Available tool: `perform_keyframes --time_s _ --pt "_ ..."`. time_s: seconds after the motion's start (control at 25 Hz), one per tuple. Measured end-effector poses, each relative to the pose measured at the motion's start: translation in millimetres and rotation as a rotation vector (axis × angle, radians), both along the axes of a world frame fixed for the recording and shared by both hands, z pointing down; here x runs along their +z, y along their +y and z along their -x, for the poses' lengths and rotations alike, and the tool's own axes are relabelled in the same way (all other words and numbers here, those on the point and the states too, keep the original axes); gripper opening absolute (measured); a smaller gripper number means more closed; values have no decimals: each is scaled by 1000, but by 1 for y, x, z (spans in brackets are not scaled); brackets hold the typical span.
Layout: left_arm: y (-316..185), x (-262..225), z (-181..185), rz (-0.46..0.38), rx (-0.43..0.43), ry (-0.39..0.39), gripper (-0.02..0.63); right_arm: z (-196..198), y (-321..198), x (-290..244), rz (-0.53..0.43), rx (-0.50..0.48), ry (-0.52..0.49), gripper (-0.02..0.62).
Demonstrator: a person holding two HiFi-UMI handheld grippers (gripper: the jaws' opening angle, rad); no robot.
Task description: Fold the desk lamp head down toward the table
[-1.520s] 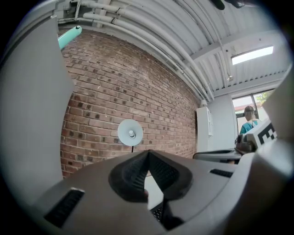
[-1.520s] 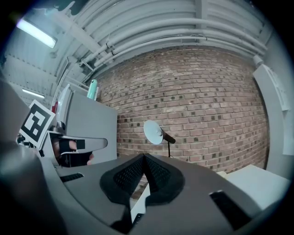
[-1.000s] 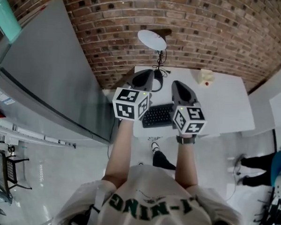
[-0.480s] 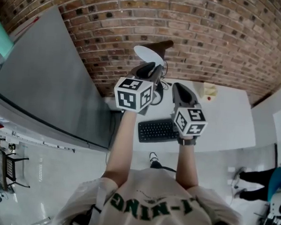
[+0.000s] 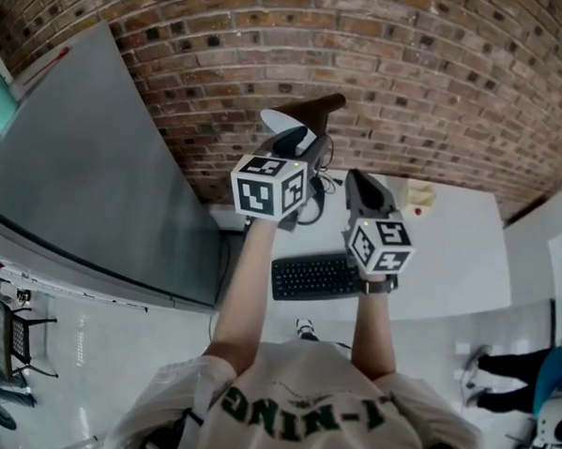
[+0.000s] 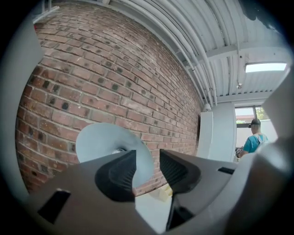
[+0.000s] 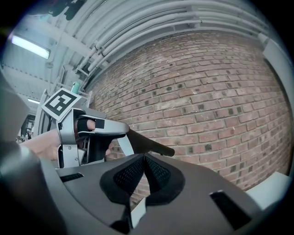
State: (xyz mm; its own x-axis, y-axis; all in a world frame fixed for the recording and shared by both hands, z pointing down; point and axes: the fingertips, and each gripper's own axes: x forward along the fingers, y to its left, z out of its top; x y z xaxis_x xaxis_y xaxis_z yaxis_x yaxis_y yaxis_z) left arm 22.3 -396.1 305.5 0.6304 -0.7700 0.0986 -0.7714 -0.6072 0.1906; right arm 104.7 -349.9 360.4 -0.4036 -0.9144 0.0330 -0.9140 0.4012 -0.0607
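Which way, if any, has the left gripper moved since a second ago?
Yes: left gripper went forward past the keyboard toward the lamp head; jaws just been opening, nothing between them.

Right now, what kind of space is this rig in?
Probably an office or lab workspace: a white desk against a red brick wall, carrying a black keyboard and a white round-headed desk lamp.

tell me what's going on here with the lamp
A person holds a gripper in each hand over a white table by a brick wall. The left gripper is up at the lamp head; its jaws have just been opening and stand apart, not gripping it. The right gripper is shut and empty beside it.
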Motion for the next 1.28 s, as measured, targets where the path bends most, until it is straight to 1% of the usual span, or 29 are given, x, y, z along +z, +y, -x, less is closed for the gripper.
perform_keyframes --time_s 0.24,0.4,0.64,0.8,1.28 --pt "-13 0 -6 19 -6 20 152 -7 -14 0 3 4 -14 3" --pt "-16 1 -9 29 -9 29 116 -10 -20 2 3 2 -28 3" --pt "-17 1 -10 30 -7 27 109 -12 -28 3 9 1 -31 3" --pt "-18 1 -10 42 -18 31 103 -10 -32 0 8 -7 -48 3" --pt "-15 7 -8 80 -25 40 89 1 -37 0 12 -34 -51 3"
